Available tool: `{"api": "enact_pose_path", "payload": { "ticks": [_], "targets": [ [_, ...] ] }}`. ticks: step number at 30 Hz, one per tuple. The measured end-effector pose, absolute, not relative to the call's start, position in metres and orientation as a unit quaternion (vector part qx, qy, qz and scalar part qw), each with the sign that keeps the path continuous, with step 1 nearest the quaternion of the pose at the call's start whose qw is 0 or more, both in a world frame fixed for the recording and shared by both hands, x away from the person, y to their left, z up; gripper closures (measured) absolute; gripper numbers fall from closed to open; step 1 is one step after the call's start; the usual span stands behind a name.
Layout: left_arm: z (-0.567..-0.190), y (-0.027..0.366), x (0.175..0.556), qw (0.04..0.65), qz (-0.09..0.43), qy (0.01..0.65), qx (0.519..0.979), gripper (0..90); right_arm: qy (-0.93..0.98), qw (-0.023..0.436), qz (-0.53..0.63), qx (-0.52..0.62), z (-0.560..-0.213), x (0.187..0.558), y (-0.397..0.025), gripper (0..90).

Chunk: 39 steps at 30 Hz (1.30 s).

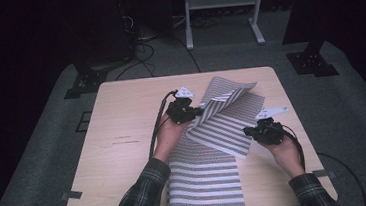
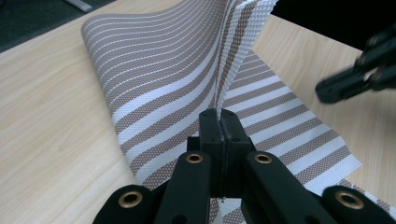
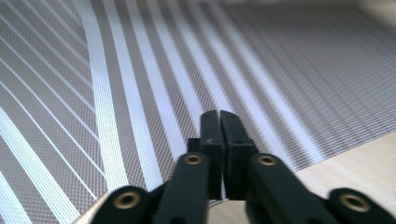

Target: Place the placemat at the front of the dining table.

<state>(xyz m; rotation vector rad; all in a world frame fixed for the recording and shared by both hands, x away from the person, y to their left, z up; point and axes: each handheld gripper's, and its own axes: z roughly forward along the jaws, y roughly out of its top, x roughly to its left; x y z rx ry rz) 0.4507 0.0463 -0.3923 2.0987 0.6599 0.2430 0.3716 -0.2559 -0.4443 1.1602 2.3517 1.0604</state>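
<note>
Table (image 1: pixel 125 153): bare wood, carrying a striped mat (image 1: pixel 205 181) that ran from the near edge up the middle, its far half lifted and folded back toward the person. The lift seemed meant to double the mat over. Mat was woven, stiff-looking, brown-grey and white bands (curving without creasing). Left gripper (image 1: pixel 195 113) was clamped shut on the mat's raised edge; right gripper (image 1: pixel 247 131) pinched its opposite edge, jaws closed.
</note>
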Motion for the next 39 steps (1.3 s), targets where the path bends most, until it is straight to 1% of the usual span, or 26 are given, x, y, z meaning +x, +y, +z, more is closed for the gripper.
{"api": "enact_pose_path", "payload": {
  "ticks": [1,6,15,24,36,38,39],
  "targets": [
    [-0.392,0.048,0.451,0.451,0.097,0.271,0.845,90.0,0.825,0.141,0.367,0.405,-0.452,0.373,-0.253,89.8],
    [-0.393,0.060,0.452,0.465,0.097,0.284,0.833,90.0,0.839,0.130,0.351,0.396,-0.462,0.374,-0.245,89.9],
    [-0.397,0.088,0.453,0.476,0.104,0.309,0.817,90.0,0.851,0.129,0.327,0.389,-0.469,0.372,-0.240,89.9],
    [-0.401,0.115,0.454,0.486,0.116,0.336,0.799,90.0,0.847,0.124,0.332,0.396,-0.470,0.372,-0.240,89.8],
    [-0.412,0.147,0.448,0.477,0.138,0.366,0.787,89.9,0.848,0.122,0.330,0.397,-0.469,0.373,-0.240,89.9],
    [-0.415,0.154,0.445,0.474,0.142,0.372,0.785,88.4,0.848,0.121,0.330,0.397,-0.469,0.373,-0.240,89.9],
    [-0.417,0.157,0.444,0.473,0.144,0.376,0.784,85.1,0.848,0.121,0.330,0.397,-0.469,0.373,-0.240,89.9]
  ]
}}
